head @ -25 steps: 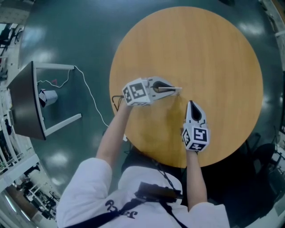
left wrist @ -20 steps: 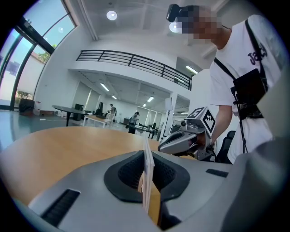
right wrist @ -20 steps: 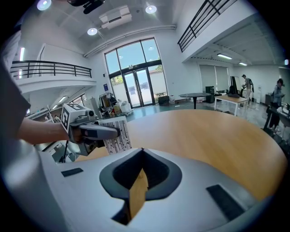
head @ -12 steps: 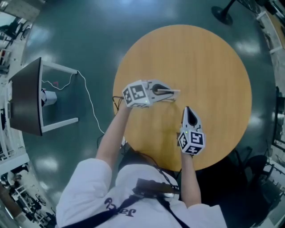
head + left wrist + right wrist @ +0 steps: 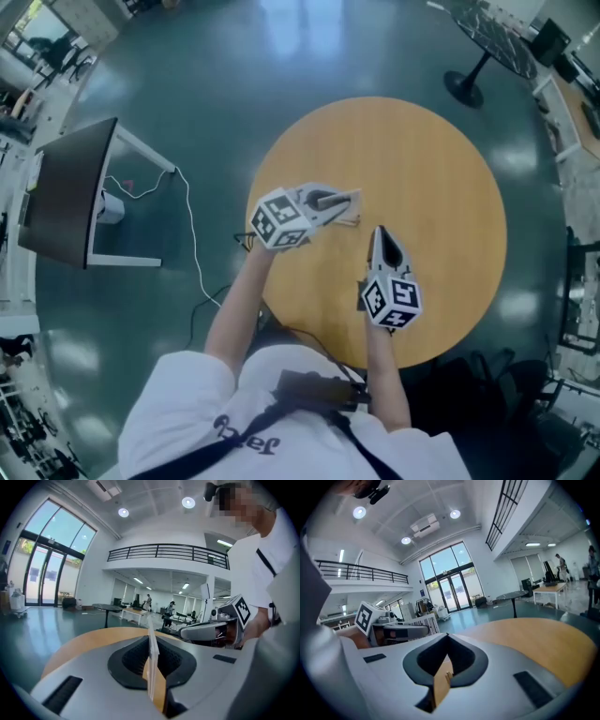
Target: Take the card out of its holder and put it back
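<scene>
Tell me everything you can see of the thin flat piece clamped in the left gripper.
The flat piece is thin and whitish, like plastic or card; whether it is the card alone or in its holder cannot be told. Seen edge-on, it stands upright between the jaws of the left gripper, which are shut on both its faces. It pokes past the jaw tips, over the round wooden table.

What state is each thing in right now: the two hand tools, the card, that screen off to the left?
left gripper: shut on the card.
card: pinched edge-on in the left jaws; its holder can't be told apart.
right gripper: shut, nothing between its jaws.
monitor: screen dark.
</scene>
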The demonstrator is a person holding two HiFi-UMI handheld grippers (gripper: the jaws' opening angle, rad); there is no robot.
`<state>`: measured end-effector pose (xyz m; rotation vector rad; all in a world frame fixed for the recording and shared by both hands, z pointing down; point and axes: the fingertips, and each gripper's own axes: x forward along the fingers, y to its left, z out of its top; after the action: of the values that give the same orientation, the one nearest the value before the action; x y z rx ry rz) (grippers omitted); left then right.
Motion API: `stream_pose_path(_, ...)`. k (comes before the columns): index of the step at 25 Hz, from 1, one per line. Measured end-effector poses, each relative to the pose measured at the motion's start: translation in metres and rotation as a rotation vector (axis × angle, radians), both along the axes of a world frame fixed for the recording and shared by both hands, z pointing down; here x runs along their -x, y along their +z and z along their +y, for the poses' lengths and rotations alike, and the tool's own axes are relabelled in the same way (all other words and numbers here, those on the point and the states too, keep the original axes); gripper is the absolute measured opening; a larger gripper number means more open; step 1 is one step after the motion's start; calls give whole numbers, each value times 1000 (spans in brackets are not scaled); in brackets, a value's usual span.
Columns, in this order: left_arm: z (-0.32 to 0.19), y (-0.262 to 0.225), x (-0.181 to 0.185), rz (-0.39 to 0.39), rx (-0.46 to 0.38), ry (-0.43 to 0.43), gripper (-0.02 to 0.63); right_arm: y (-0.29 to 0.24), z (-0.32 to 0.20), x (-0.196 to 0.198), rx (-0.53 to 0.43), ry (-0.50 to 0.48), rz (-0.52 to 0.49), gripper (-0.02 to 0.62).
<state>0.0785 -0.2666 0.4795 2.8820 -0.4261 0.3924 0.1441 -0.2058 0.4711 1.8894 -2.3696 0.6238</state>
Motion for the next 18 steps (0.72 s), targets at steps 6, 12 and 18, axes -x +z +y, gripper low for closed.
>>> stream_pose_path(6, 19, -18, 27, -83, 108, -291, 28, -32, 15, 3, -81, -7, 103, 18)
stream_pose_path(12, 67, -42, 35, -49, 29, -414, 28, -46, 39, 11, -117, -53, 110, 18)
stream_pose_path(18, 81, -53, 57, -46, -81, -651, 28, -55, 55, 17, -137, -91, 122, 18)
